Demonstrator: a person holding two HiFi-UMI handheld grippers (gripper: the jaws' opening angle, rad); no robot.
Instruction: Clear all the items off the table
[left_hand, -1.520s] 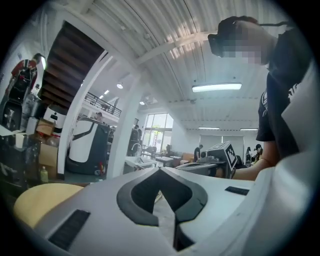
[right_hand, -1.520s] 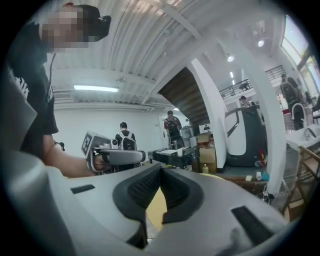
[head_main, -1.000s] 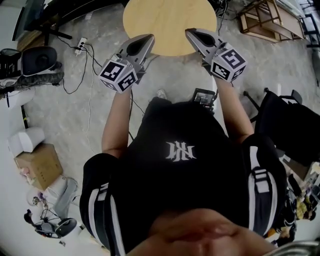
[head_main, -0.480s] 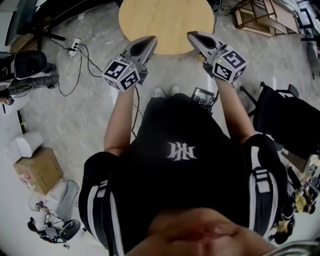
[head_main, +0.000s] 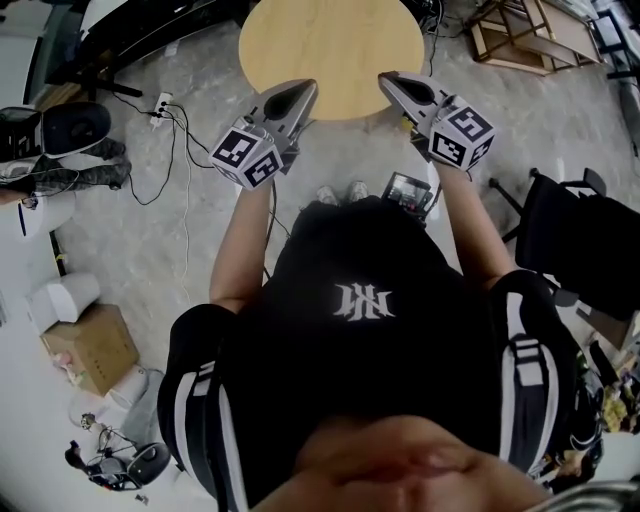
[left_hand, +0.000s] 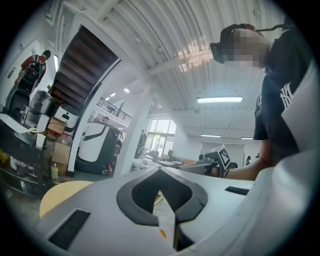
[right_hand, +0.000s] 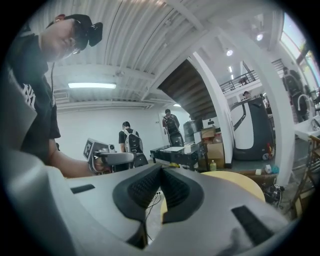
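Head view shows the left gripper (head_main: 303, 88) and the right gripper (head_main: 385, 78) held side by side, apart from each other, with their tips at the near rim of the round wooden bench (head_main: 330, 40). Both gripper views show the jaws closed tip to tip, gripping nothing. A person (head_main: 370, 300) in a black shirt holds both.

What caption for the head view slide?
Shut, empty left gripper and right gripper held at the near edge of the round wooden table.
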